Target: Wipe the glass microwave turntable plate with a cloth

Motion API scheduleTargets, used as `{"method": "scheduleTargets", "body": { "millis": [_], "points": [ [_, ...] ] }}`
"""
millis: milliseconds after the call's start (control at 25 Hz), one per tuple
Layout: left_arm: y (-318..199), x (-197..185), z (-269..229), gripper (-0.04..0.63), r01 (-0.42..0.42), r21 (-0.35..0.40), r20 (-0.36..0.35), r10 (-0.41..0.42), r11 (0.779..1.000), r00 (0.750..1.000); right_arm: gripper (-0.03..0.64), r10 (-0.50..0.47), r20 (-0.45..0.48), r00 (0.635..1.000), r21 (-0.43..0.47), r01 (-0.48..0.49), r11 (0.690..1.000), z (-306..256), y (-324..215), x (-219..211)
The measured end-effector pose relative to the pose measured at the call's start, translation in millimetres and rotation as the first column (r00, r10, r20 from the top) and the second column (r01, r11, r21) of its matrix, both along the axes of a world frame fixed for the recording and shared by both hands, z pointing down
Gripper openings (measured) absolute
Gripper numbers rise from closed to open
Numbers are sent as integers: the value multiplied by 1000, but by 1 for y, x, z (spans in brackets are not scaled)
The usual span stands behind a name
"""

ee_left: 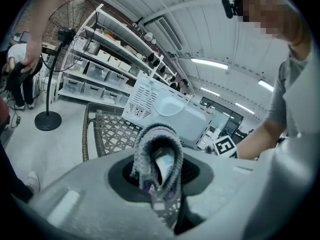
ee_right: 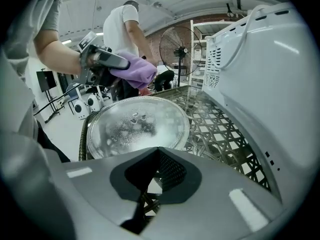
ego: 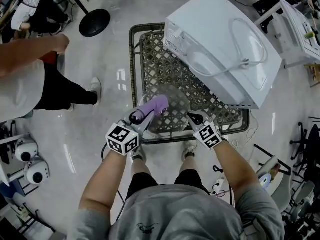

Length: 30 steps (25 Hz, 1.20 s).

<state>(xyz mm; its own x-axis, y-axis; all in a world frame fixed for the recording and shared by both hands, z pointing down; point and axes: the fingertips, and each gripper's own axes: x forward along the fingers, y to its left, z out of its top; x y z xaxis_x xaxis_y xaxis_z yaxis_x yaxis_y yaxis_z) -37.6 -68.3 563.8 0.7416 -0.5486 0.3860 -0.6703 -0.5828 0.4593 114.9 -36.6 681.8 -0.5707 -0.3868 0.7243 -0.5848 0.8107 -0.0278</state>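
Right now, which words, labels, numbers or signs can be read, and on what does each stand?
No text is readable.
Blurred: the tag inside the cloth.
Too small: the print on the grey shirt.
Only square codes, no letters: the marker cubes, left and right.

Lab/workshop: storage shelves [ee_left: 95,66] w/ bins [ee_left: 94,89], pedestal fan [ee_left: 74,24], strip lights [ee_left: 210,63], polished floor [ego: 115,4].
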Motion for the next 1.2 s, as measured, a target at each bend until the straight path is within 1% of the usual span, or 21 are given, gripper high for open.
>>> {"method": "scheduleTargets", "body": {
  "millis": [120, 240, 320, 400, 480, 520, 600, 680, 760, 800, 880, 960, 1000, 1040, 1120, 1200],
  "points": [
    [-7, 3, 7, 98, -20, 14, 49, 19, 1000, 999, 8, -14, -10, 1000, 21, 14, 1000, -2, -1, 0],
    [-18, 15, 11, 98, -85, 64, 138, 75, 994, 988, 8, -22, -24, 999, 40, 23, 999, -6, -2, -2],
    [-28, 32, 16, 98, -150, 108, 204, 126, 983, 971, 8, -38, -43, 998, 62, 41, 997, -5, -2, -2],
    [-37, 56, 24, 98, -227, 146, 279, 180, 963, 943, 8, -51, -57, 997, 86, 55, 995, -3, -1, -1],
    [-43, 84, 37, 98, -306, 165, 358, 232, 938, 905, 8, -50, -61, 997, 101, 56, 993, -1, -1, 0],
    [-45, 98, 45, 98, -346, 170, 397, 257, 923, 881, 8, -47, -60, 997, 105, 53, 993, -1, -1, 0],
    [-45, 122, 62, 98, -426, 171, 481, 302, 888, 823, 8, -40, -57, 998, 109, 46, 993, -2, -1, 0],
    [-45, 135, 80, 98, -493, 168, 569, 325, 853, 756, 8, -41, -56, 998, 113, 47, 992, -3, -1, -2],
    [-50, 140, 93, 98, -533, 162, 639, 324, 830, 697, 8, -43, -57, 997, 118, 50, 992, -4, -1, -3],
    [-53, 140, 97, 98, -545, 155, 663, 323, 824, 676, 8, -42, -57, 997, 120, 49, 992, -4, -1, -3],
    [-57, 136, 101, 98, -562, 138, 689, 328, 816, 646, 8, -36, -57, 998, 126, 43, 991, -4, -1, -2],
    [-60, 129, 103, 97, -572, 128, 705, 331, 810, 628, 8, -27, -57, 998, 134, 35, 990, -5, -2, -1],
    [-61, 124, 104, 97, -571, 125, 710, 329, 811, 623, 8, -23, -58, 998, 136, 31, 990, -5, -2, -1],
    [-62, 119, 104, 97, -565, 122, 711, 326, 816, 624, 8, -20, -59, 998, 137, 28, 990, -5, -2, -1],
    [-65, 108, 104, 97, -542, 110, 708, 318, 833, 631, 8, -17, -61, 998, 134, 25, 991, -4, -2, -1],
    [-66, 96, 104, 97, -524, 98, 712, 309, 846, 631, 8, -18, -63, 998, 130, 26, 991, -4, -1, -1]
  ]
}}
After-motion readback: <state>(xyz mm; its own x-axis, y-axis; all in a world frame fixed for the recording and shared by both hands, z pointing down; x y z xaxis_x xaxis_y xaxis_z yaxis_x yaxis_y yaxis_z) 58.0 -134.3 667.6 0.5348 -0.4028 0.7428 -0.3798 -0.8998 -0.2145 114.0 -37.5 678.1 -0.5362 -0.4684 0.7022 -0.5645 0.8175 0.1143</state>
